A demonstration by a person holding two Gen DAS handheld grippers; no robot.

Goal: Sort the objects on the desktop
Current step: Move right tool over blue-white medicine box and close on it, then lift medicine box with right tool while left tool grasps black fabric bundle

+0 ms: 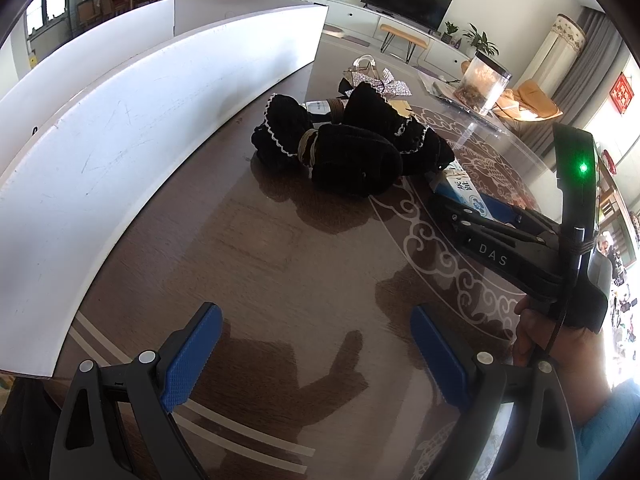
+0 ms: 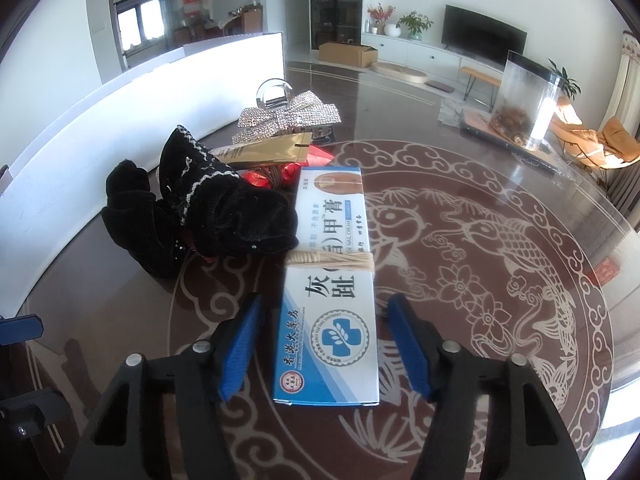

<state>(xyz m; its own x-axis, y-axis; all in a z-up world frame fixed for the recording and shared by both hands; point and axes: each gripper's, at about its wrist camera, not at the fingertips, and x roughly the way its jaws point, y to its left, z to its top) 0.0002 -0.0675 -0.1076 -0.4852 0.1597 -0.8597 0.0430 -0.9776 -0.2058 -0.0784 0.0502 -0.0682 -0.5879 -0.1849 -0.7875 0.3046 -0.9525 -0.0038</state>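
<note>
A blue and white ointment box (image 2: 328,300), tied round the middle with pale string, lies flat on the patterned table. My right gripper (image 2: 324,346) straddles its near end. A narrow gap shows between each blue pad and the box's sides, so the jaws stand open around it. In the left wrist view the same right gripper (image 1: 476,206) reaches in from the right over the box (image 1: 460,186). My left gripper (image 1: 316,356) hangs open above bare table with nothing between its fingers. A heap of black velvet hair pieces (image 1: 340,148) with silver trim lies beside the box.
A long white board wall (image 1: 120,140) curves along the left. Behind the black heap (image 2: 200,208) lie a rhinestone bow (image 2: 288,116), a gold tube (image 2: 268,152) and a clear clip (image 2: 274,90). A clear container (image 2: 524,104) stands far right. A hand (image 1: 552,340) holds the right gripper.
</note>
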